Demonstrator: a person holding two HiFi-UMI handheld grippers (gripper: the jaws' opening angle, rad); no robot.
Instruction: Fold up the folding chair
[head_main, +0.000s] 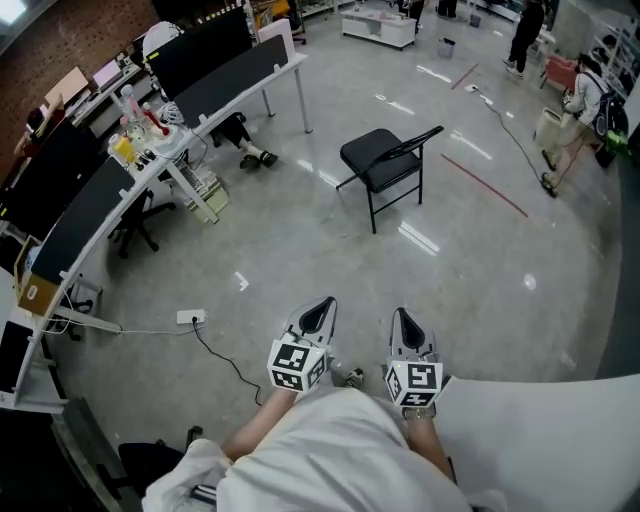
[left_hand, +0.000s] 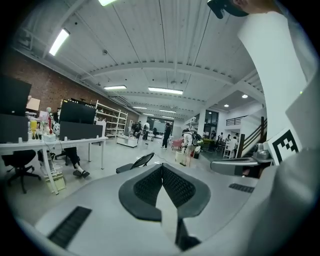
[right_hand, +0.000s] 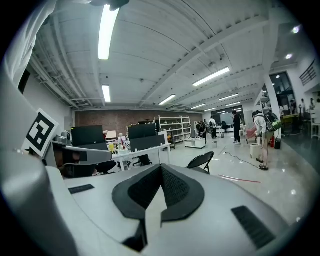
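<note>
Standing unfolded on the floor (head_main: 300, 245), the folding chair (head_main: 385, 160) is well apart from both tongs, ahead of them and a touch to the right. Its seat faces the long white table (head_main: 236, 92) on the chair's left, with the backrest on the opposite side. The left tongs (head_main: 318, 314) and right tongs (head_main: 404, 322) are closed and empty, side by side. The right pair looks slightly nearer the chair, so a walk forward seems due first.

Glossy grey floor (head_main: 300, 240), white desks (head_main: 170, 150)
</note>
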